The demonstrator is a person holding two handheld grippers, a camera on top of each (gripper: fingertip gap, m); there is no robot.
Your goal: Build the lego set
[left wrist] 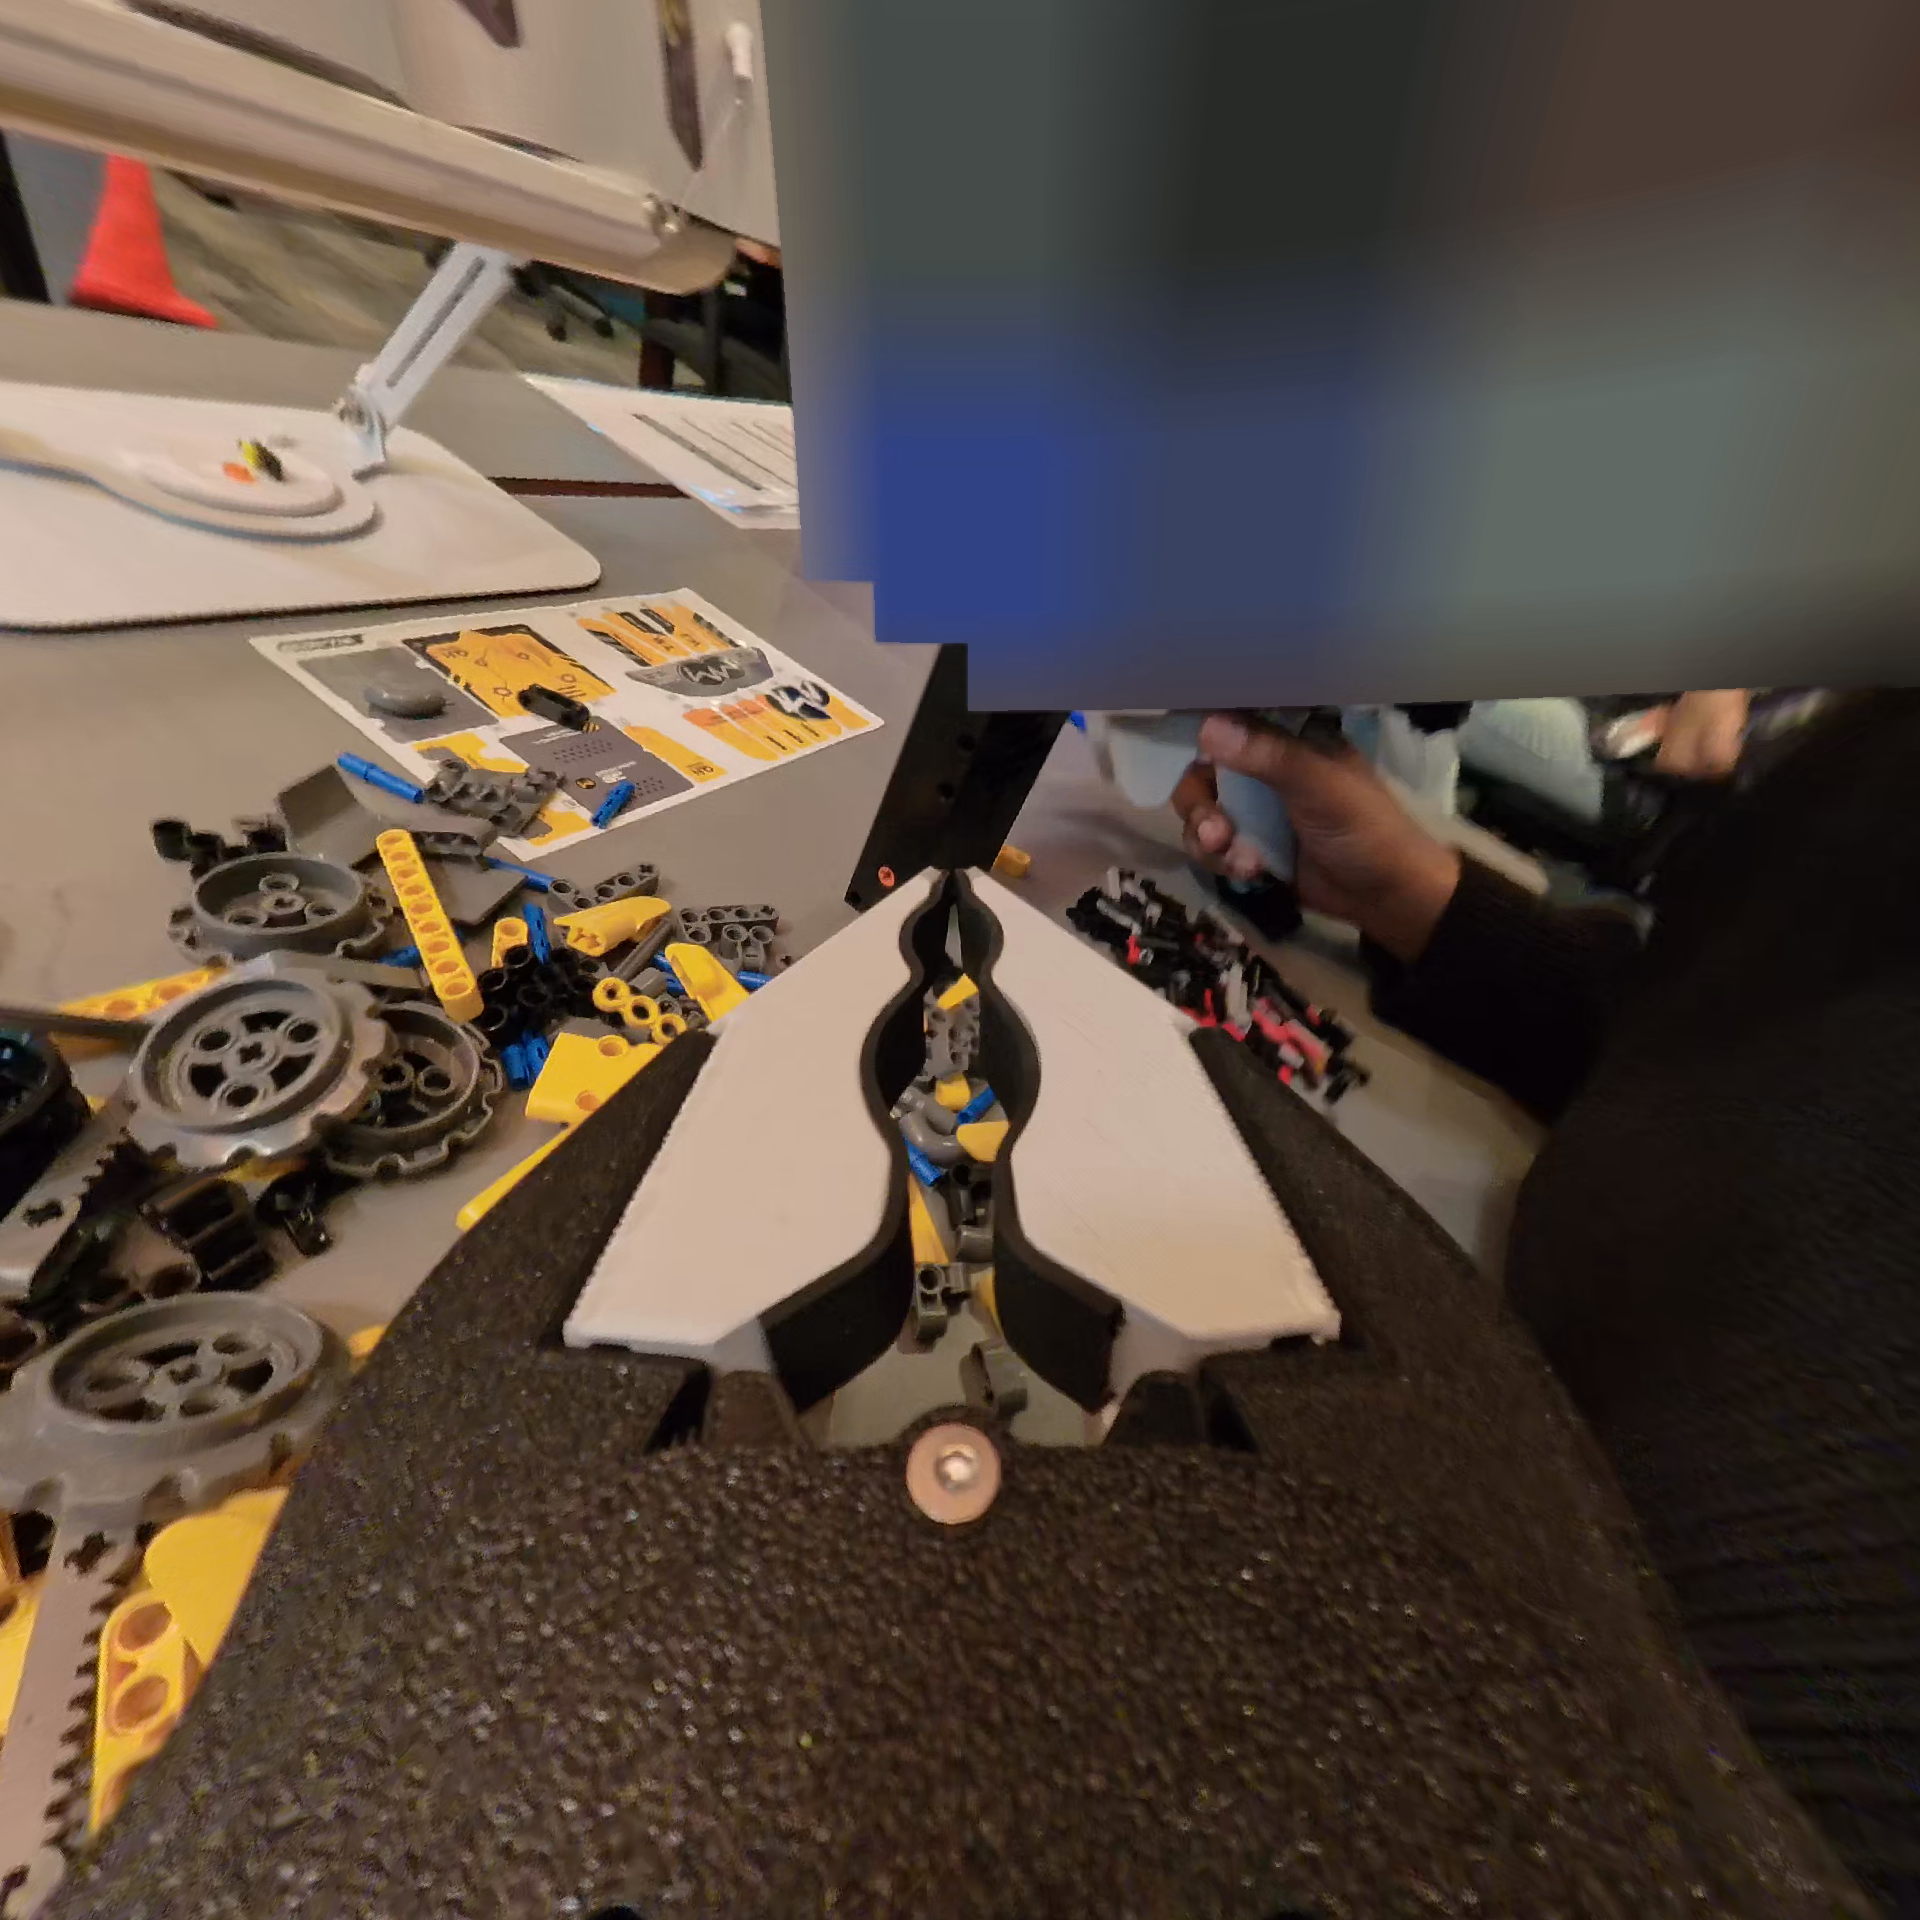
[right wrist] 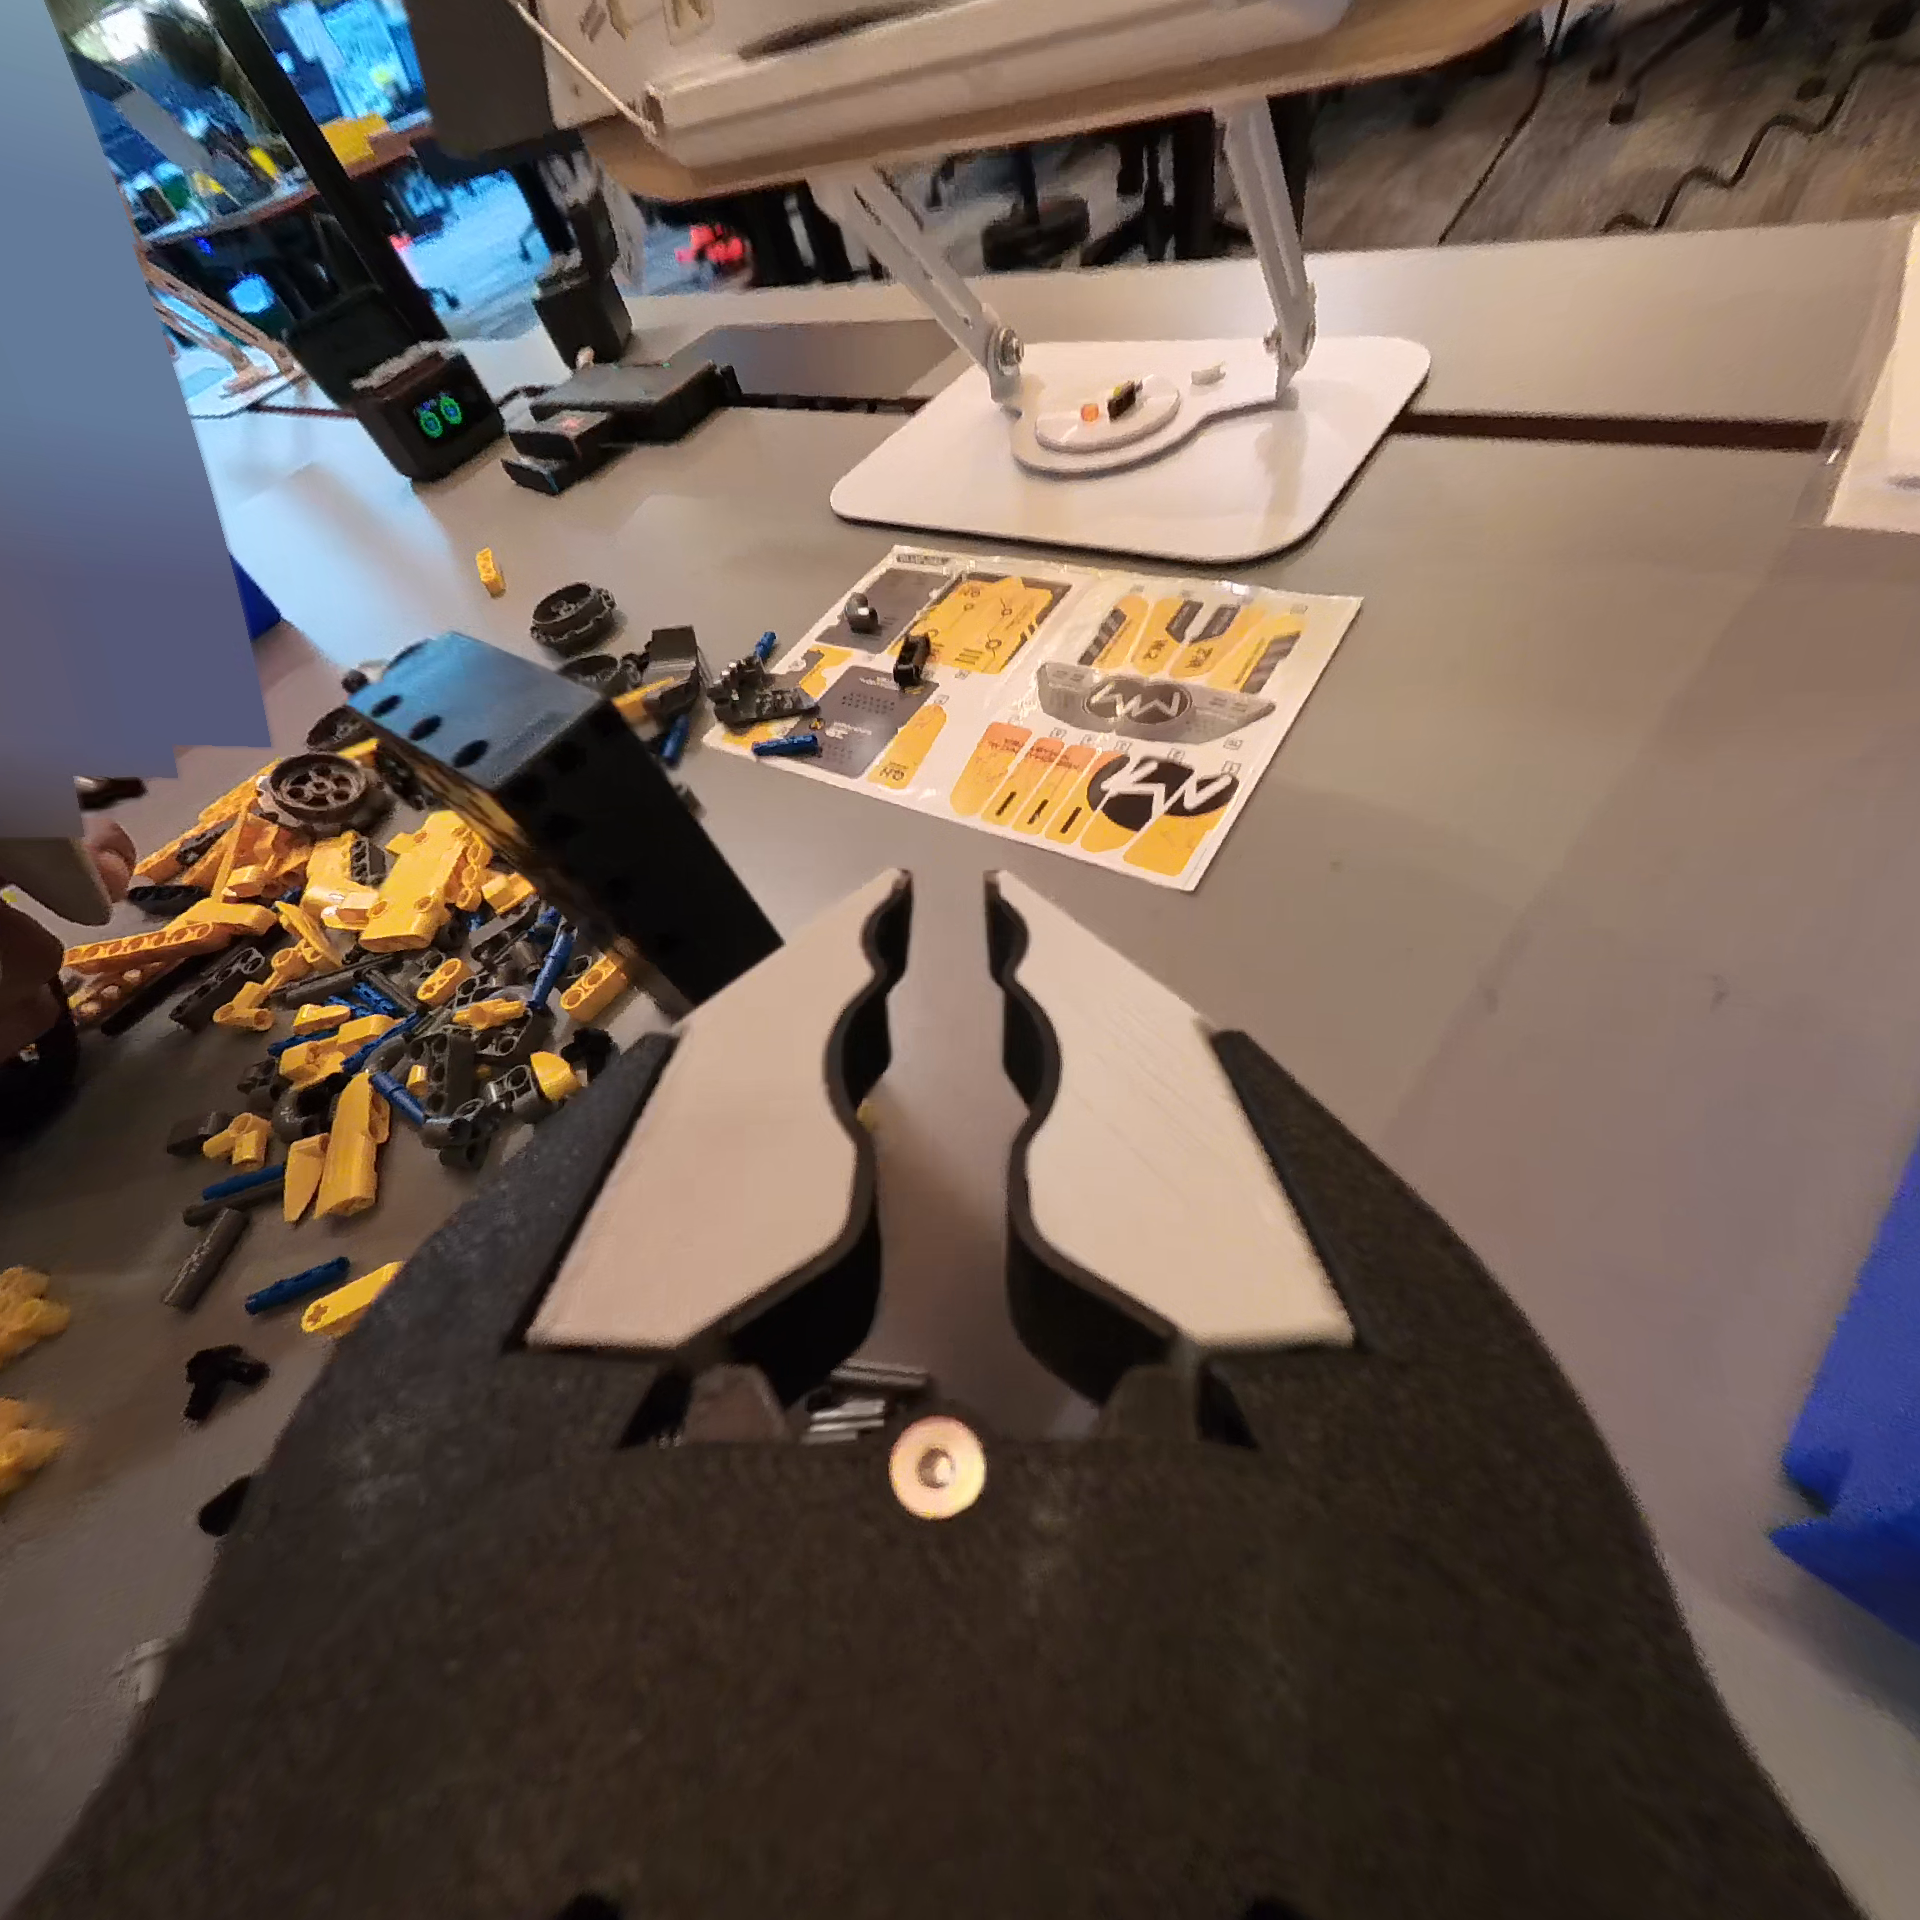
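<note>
In the left wrist view, the left tool [left wrist: 951, 883] has its grey fingers drawn together so that the tips meet, with only the wavy hollows between the black pads left as gaps. The tips lie right at the lower edge of a black block [left wrist: 966, 779] with holes in its side. I cannot tell whether they pinch a corner of it or only stand in front of it. Under and to the left of the tool the grey worktop [left wrist: 125, 727] carries a loose pile of building parts [left wrist: 582, 997] in yellow, blue, black and dark grey, with toothed grey wheels [left wrist: 244, 1060] at the near left. A sticker sheet [left wrist: 582, 707] lies farther off, and a white stand base [left wrist: 260, 561] at the far left. To the right is a small heap of black and red pins [left wrist: 1216, 977], and beyond it a hand [left wrist: 1309, 821] gripping a handle. In the right wrist view, the right tool [right wrist: 945, 878] has its fingers a narrow way apart with nothing between them, only bare worktop [right wrist: 1558, 935]. It hangs over a clear stretch, with the sticker sheet [right wrist: 1039, 717] just beyond the tips and the stand base [right wrist: 1299, 499] farther still. The black block [right wrist: 561, 769] is at the near left over the pile of building parts [right wrist: 364, 935], close beside the left finger but apart from it. A blue foam piece [right wrist: 1860, 1403] shows at the right edge.
</note>
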